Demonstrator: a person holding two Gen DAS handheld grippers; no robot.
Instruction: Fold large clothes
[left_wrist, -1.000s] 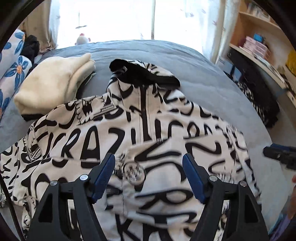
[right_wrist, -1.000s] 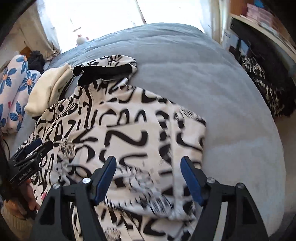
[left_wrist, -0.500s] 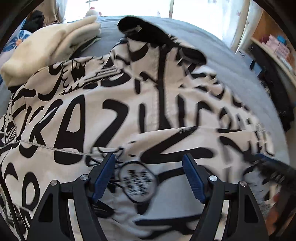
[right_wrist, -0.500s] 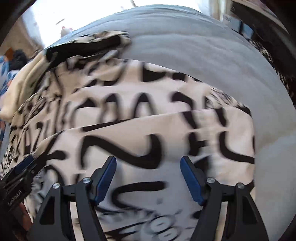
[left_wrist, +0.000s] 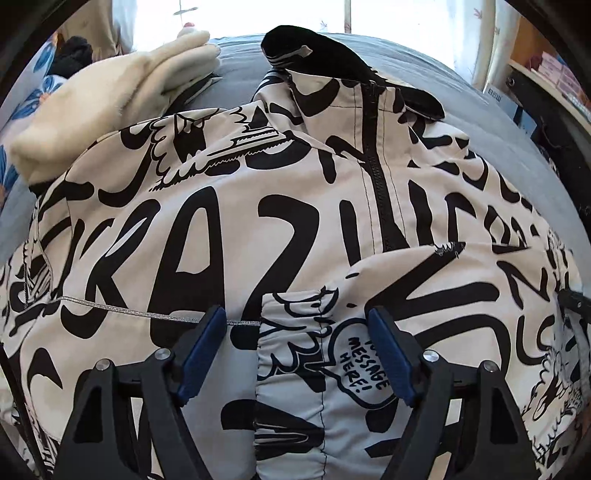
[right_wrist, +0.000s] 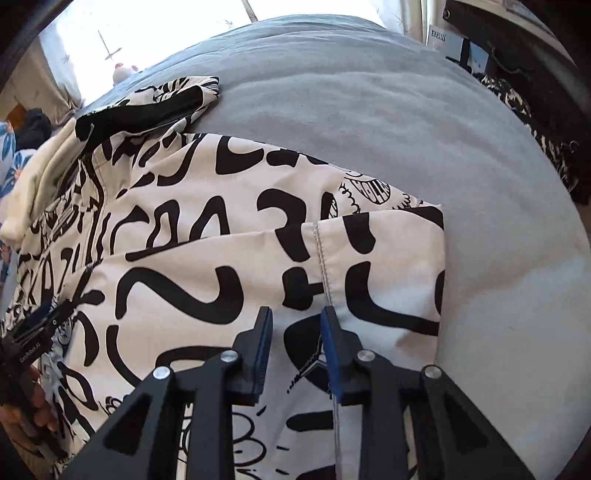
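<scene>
Nearest us, our right gripper (right_wrist: 295, 345) has just been drawing its jaws in on a ridge of the printed jacket (right_wrist: 229, 266) by a grey seam, though we cannot tell if the pads yet press it, while our left gripper (left_wrist: 297, 347) holds its jaws spread over a gathered cuff (left_wrist: 295, 369). We judge the folding barely begun: sleeves lie across the body, the final folds remain. Beyond the jaws lies the black collar (left_wrist: 325, 55), a cream garment (left_wrist: 110, 99) far left, and bare grey bed (right_wrist: 406, 122) to the right.
</scene>
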